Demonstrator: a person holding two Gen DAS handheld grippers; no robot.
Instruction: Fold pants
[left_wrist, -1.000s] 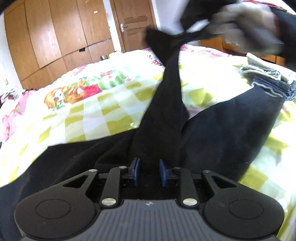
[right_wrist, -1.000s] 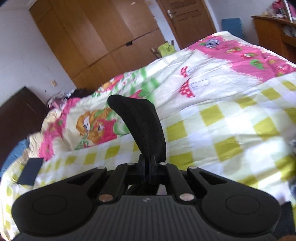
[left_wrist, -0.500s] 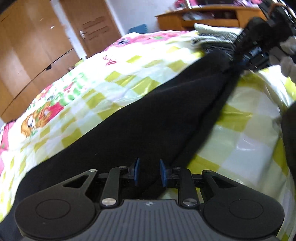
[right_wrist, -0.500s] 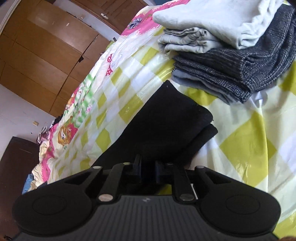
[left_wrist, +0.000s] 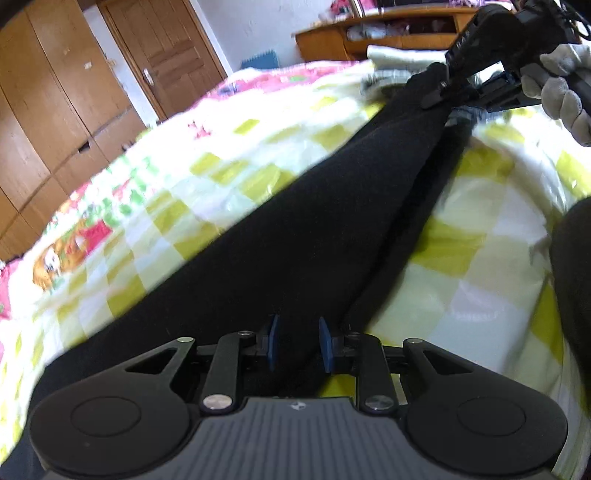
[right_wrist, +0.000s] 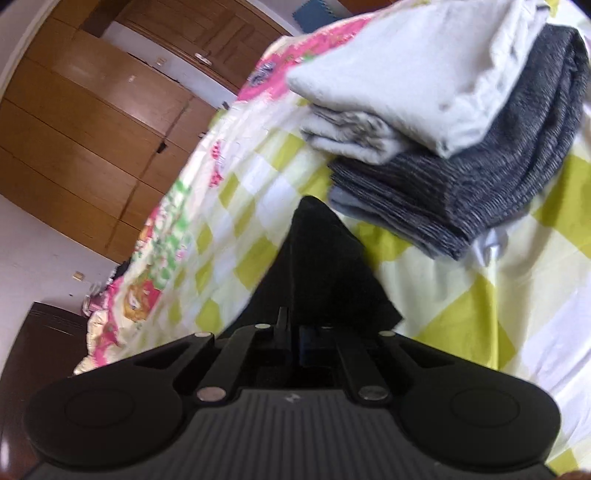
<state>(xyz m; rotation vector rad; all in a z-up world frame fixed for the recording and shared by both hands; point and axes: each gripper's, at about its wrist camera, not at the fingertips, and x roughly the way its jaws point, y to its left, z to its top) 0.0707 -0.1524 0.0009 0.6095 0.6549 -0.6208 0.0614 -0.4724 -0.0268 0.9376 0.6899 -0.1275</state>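
Observation:
Black pants (left_wrist: 295, 236) lie stretched across the checked bedspread (left_wrist: 177, 192), from my left gripper (left_wrist: 297, 343) up to my right gripper (left_wrist: 443, 90). The left gripper's blue pads (left_wrist: 273, 341) stand a little apart with black cloth between them at the pants' near end. In the right wrist view my right gripper (right_wrist: 295, 332) is shut on the pants' far end (right_wrist: 321, 266), which sticks up as a pointed fold just short of a clothes stack.
A stack of folded clothes, light grey (right_wrist: 413, 74) over dark grey knit (right_wrist: 480, 184), lies on the bed at the right. Wooden wardrobes (left_wrist: 48, 96) and a door (left_wrist: 166, 48) stand behind. A wooden desk (left_wrist: 388, 40) is at the back right.
A second ago the right gripper held the pant end high. It has come down beside the clothes stack, and the pants now lie stretched flat across the bed.

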